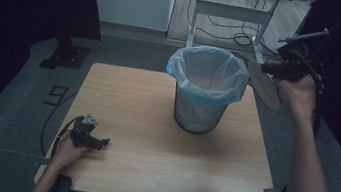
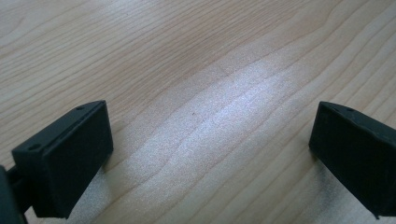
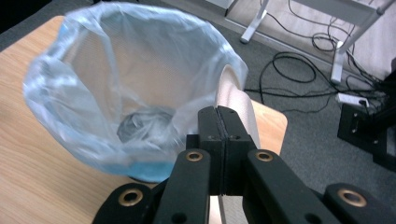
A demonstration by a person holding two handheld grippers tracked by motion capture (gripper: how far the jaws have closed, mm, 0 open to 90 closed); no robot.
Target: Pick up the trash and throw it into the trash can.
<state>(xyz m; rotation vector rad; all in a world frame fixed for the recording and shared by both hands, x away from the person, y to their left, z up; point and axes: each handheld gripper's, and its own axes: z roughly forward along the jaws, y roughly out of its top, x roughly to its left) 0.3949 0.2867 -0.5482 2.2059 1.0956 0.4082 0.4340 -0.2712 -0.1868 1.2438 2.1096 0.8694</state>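
Nearest to me, my left gripper (image 1: 101, 142) rests low on the wooden surface (image 1: 152, 139) near its front left corner, held in my left hand (image 1: 70, 148). In the left gripper view its two black jaws stand wide apart with nothing between them, just bare wood grain under a soft patch of glare.

Further in, past the middle of the surface, stands a mesh waste bin (image 1: 200, 113) lined with a pale blue plastic bag (image 1: 207, 73) whose edge is folded out over the rim. In the right gripper view I look down into the liner (image 3: 116, 79); something dark and crumpled lies at the bottom, but I cannot tell what it is.

Up at the right, my right hand (image 1: 298, 91) holds the right gripper (image 1: 268, 68) raised just beside the bin's rim. Its jaws are pressed together on a thin, round, pale disc (image 1: 264, 84), held edge-on and tilted, just outside the bag's right edge. In the right gripper view the disc (image 3: 238, 107) rises from between the clamped jaws next to the liner.

Beyond the surface is grey floor, a white desk frame (image 1: 230, 13) and loose cables (image 1: 240, 37).
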